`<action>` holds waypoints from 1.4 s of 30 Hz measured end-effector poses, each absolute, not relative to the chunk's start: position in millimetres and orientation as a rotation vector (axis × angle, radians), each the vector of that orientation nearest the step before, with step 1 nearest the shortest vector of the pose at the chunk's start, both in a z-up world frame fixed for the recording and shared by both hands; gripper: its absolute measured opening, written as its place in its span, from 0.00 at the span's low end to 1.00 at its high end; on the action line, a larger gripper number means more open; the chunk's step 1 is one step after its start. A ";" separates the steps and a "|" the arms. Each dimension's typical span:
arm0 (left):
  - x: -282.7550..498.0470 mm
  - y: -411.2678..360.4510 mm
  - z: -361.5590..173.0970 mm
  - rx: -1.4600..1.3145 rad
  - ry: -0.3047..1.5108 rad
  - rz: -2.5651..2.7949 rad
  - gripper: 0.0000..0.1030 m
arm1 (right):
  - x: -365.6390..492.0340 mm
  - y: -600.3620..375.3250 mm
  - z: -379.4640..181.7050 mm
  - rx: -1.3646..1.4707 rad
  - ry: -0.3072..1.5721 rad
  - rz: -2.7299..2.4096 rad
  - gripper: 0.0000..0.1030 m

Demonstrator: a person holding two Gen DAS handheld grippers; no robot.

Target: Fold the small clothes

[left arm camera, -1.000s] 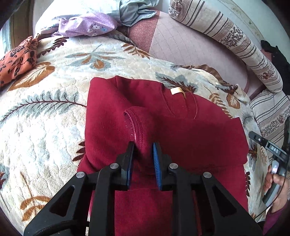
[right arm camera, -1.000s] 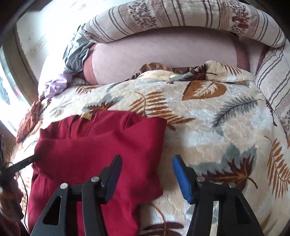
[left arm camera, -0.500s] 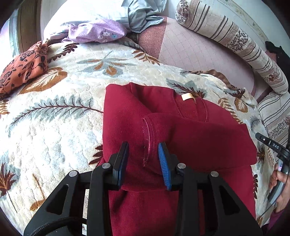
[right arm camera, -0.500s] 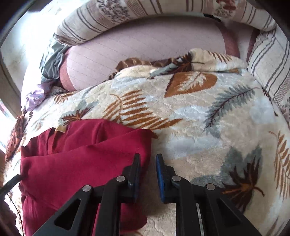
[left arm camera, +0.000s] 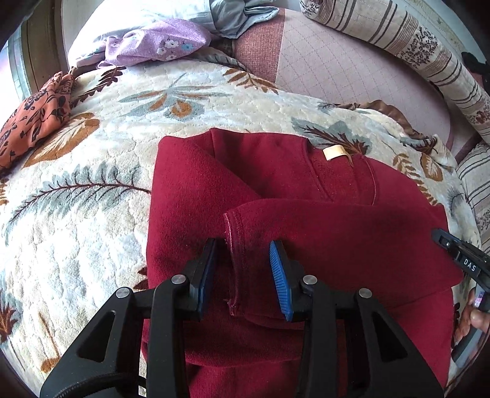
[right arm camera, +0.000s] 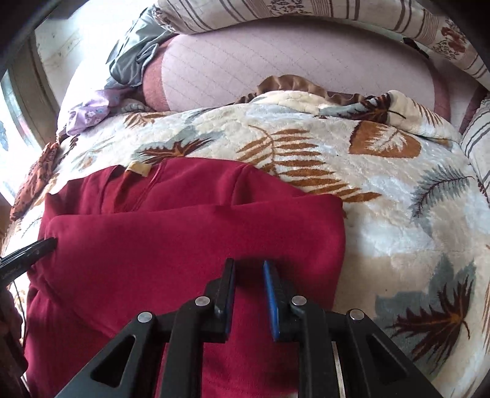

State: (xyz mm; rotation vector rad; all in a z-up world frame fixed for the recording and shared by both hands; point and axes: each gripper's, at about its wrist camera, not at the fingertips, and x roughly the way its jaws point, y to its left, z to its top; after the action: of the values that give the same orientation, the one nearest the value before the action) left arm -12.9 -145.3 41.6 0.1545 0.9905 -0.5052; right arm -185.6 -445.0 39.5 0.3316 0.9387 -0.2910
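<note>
A cream plush blanket (left arm camera: 92,214) printed with grey and brown leaves covered the bed, its brown satin edge (right arm camera: 288,84) rumpled at the far side. Beyond it lay a quilted pink mattress cover (left arm camera: 352,67). A striped, flowered bolster (left arm camera: 428,58) curved along the far edge. Near the window, an orange floral cloth (left arm camera: 33,113) sat at the blanket's corner, with a lilac flowered cloth (left arm camera: 159,43) and a crumpled grey garment (left arm camera: 239,15) just behind.
</note>
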 end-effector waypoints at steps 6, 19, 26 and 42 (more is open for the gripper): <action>-11.9 -149.9 40.1 0.186 0.983 -0.498 0.35 | -178.5 -453.3 46.6 0.345 0.952 -0.312 0.18; -22.6 -143.2 45.9 0.184 0.989 -0.495 0.35 | -242.9 -436.7 31.0 0.319 1.002 -0.321 0.53; -48.4 -116.4 64.9 0.202 0.976 -0.511 0.35 | -270.6 -438.2 59.6 0.366 0.933 -0.355 0.53; -147.3 -23.6 58.7 0.178 1.100 -0.567 0.35 | -333.2 -386.5 53.1 0.421 1.020 -0.229 0.61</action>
State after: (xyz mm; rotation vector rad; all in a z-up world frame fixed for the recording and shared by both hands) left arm -147.3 -23.6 58.7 0.1779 1.1001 -0.5673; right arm -333.2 -386.5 53.1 0.4209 1.0196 -0.2292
